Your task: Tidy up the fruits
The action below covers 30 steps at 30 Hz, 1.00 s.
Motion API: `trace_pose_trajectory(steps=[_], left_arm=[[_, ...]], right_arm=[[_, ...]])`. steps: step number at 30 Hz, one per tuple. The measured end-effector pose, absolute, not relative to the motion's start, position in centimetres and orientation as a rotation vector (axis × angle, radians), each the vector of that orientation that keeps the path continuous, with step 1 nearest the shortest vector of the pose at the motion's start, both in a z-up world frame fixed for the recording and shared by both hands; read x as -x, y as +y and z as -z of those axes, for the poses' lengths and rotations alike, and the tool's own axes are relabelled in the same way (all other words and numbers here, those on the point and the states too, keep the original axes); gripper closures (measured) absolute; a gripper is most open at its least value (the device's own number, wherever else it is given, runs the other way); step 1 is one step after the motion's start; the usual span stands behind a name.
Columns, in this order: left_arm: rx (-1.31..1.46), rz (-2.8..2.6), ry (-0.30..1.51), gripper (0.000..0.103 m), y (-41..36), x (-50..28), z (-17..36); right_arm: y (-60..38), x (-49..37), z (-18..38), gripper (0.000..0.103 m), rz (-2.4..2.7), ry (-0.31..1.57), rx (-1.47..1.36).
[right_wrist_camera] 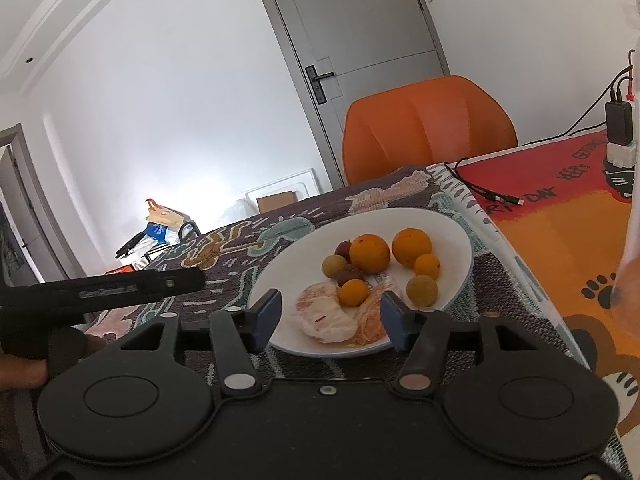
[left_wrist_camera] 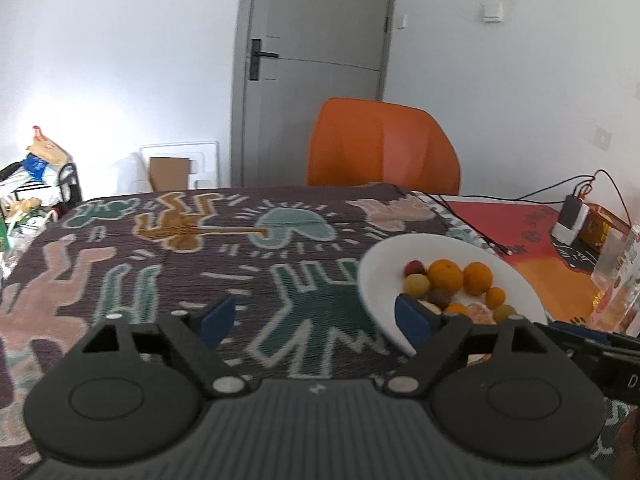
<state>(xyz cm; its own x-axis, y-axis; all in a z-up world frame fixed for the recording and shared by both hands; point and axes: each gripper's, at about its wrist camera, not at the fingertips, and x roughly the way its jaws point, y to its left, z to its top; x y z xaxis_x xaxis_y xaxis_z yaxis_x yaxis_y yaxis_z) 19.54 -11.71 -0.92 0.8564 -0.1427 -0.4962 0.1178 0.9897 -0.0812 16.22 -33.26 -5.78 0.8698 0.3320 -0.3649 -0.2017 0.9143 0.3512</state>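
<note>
A white plate [right_wrist_camera: 452,232] on the patterned table holds two oranges [right_wrist_camera: 370,253], small orange and yellow-green fruits [right_wrist_camera: 422,290], dark red plums [right_wrist_camera: 349,275] and peeled citrus pieces [right_wrist_camera: 326,316]. My right gripper [right_wrist_camera: 332,318] is open and empty, hovering at the plate's near rim with the peeled pieces between its fingers. My left gripper [left_wrist_camera: 316,320] is open and empty above the cloth, left of the plate [left_wrist_camera: 384,256]; its right finger [left_wrist_camera: 414,320] overlaps the plate's near edge. The fruits [left_wrist_camera: 446,276] also show there.
An orange chair [right_wrist_camera: 430,126] stands behind the table. Black cables [right_wrist_camera: 488,194] and a charger [right_wrist_camera: 620,128] lie on the orange mat at right. A clear container [left_wrist_camera: 618,280] stands at the right edge. The left gripper's body [right_wrist_camera: 104,292] reaches in from the left.
</note>
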Motion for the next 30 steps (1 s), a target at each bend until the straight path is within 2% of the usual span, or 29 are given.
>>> trace_pose_trajectory(steps=[7, 18, 23, 30], left_arm=[[0.067, 0.093, 0.51, 0.007, -9.2, -17.6, 0.3], [0.095, 0.114, 0.474, 0.007, -6.2, -13.9, -0.7], [0.094, 0.107, 0.462, 0.007, -5.3, -12.0, -1.1], [0.077, 0.087, 0.448, 0.004, -4.0, -9.5, -1.5]], right_arm=[[-31.9, -15.5, 5.4, 0.028, -0.289, 0.427, -0.295], [-30.0, -14.0, 4.9, 0.006, -0.29, 0.428, -0.297], [-28.9, -13.1, 4.5, 0.0, -0.302, 0.428, -0.293], [-27.6, -12.1, 4.1, 0.0, -0.329, 0.452, -0.286]])
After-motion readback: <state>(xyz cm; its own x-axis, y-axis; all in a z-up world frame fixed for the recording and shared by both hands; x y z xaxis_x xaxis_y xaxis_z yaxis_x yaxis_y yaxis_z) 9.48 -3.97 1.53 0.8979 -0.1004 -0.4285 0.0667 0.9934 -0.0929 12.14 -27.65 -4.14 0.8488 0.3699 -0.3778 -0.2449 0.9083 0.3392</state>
